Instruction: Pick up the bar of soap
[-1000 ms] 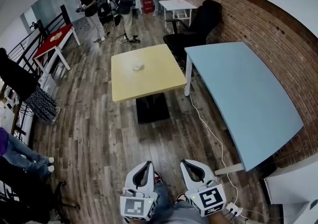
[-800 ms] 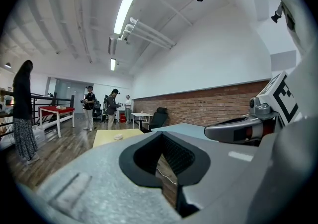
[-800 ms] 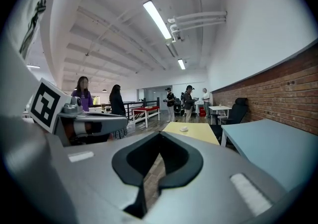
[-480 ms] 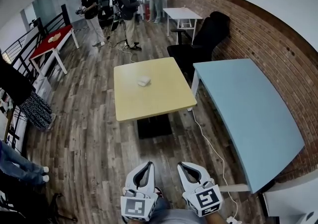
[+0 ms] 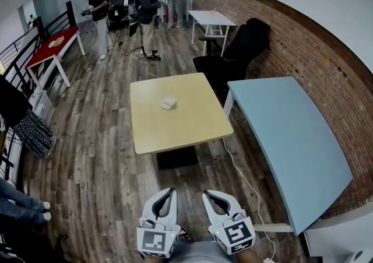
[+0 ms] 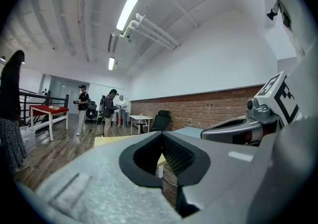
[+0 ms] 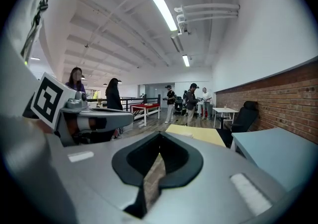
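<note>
Here, the bar of soap (image 5: 168,103) lies near the middle of the yellow table (image 5: 186,125), well apart from the left gripper (image 5: 171,190) and the right gripper (image 5: 205,193), which both hang low over the wooden floor (image 5: 105,162) with jaws pressed together on nothing.

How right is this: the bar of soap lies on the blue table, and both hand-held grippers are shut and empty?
Wrong table: the head view shows the soap on the yellow table, not the blue table. The left hand-held gripper and right hand-held gripper are shut and empty.
</note>
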The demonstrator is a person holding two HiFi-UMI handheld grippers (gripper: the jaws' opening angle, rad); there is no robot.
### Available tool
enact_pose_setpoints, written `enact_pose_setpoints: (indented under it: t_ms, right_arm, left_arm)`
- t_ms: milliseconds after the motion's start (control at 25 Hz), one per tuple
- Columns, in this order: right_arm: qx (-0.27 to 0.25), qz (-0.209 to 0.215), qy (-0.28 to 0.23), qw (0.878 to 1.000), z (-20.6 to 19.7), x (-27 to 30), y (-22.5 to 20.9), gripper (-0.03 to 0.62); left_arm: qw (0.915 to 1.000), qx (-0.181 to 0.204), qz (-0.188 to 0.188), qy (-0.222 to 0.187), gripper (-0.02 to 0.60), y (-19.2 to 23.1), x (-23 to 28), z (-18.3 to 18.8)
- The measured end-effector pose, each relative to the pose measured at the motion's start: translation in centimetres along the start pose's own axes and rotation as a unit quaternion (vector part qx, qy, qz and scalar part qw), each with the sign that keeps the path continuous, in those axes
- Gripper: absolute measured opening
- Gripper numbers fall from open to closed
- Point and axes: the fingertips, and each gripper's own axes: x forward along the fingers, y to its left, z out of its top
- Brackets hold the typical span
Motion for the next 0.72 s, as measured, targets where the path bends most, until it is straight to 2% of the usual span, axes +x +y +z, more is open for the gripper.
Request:
enact_pose_setpoints:
  t_ms: [280,480,720]
  right_arm:
    - [-0.001,-0.007,-0.001,1.0,1.7,2.8,-1.5,0.003]
    - [0.014,-0.031,0.0,0.999,2.1,6.0,-4.2,0.003]
    - [0.027,-0.009,0.009,1.0,2.2,10.8,-7.5,0.003]
  left_arm:
    - [0.9999,0.0,-0.001,0.01,0.002,1.7,2.9,0.6]
    - [0.9998,-0.005,-0.002,0.018,0.002,3.3,5.9,0.2]
    - [0.9996,-0.003,0.009,0.027,0.002,5.5,10.8,-0.5]
